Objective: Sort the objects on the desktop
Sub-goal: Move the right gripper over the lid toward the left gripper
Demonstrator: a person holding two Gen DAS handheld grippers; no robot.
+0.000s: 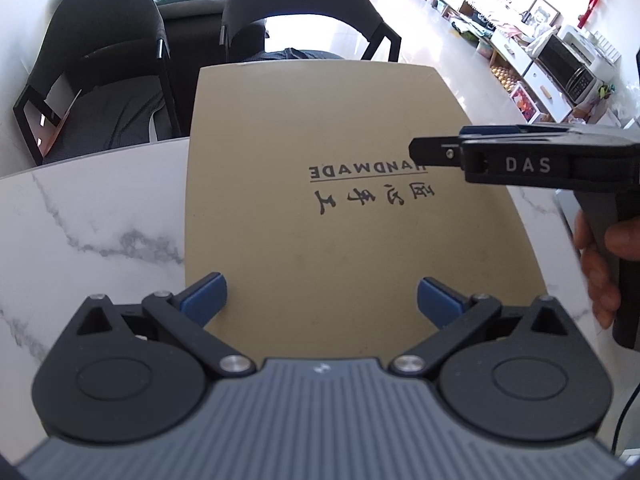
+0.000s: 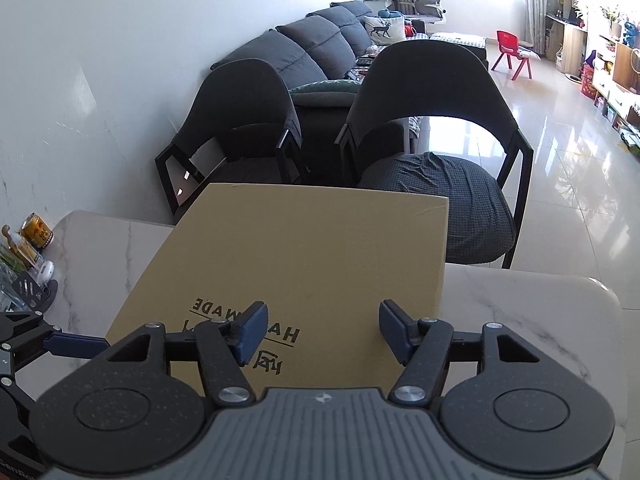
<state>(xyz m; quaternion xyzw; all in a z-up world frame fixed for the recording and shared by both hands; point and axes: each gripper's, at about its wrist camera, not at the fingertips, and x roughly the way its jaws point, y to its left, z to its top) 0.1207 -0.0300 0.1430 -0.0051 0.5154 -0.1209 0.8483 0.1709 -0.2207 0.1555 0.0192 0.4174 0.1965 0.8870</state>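
2 grippers and 1 box make up the working items on your white marbled table (image 1: 92, 216).

1. Kraft cardboard box (image 1: 320, 208): flat tan lid face up, printed "HANDMADE" above a line of brush characters, the print reading upside down from your side. It lies on the table with its far edge reaching the table's far edge, in front of the chairs.

2. Left gripper (image 1: 322, 296): your jaws are spread wide and hold nothing. Both blue pads (image 1: 204, 294) sit over the near edge of the box lid; whether they touch it cannot be told.

3. Right gripper (image 2: 322, 332): jaws likewise parted and empty, blue pads (image 2: 252, 334) over the near part of the lid, across the printed lettering. From the left wrist view it enters from the right, marked "DAS", with your hand (image 1: 600, 264) around its grip.

4. Surroundings: 2 black armchairs (image 2: 240, 120) just beyond the table, the right one carrying a dark checked cushion (image 2: 440, 200); a grey sofa (image 2: 312, 48) along the wall behind them; a red child's chair (image 2: 512, 54) on the glossy floor farther back.

5. Table's left edge, right wrist view: a gold can (image 2: 37, 231) among small cluttered items, too small to name.
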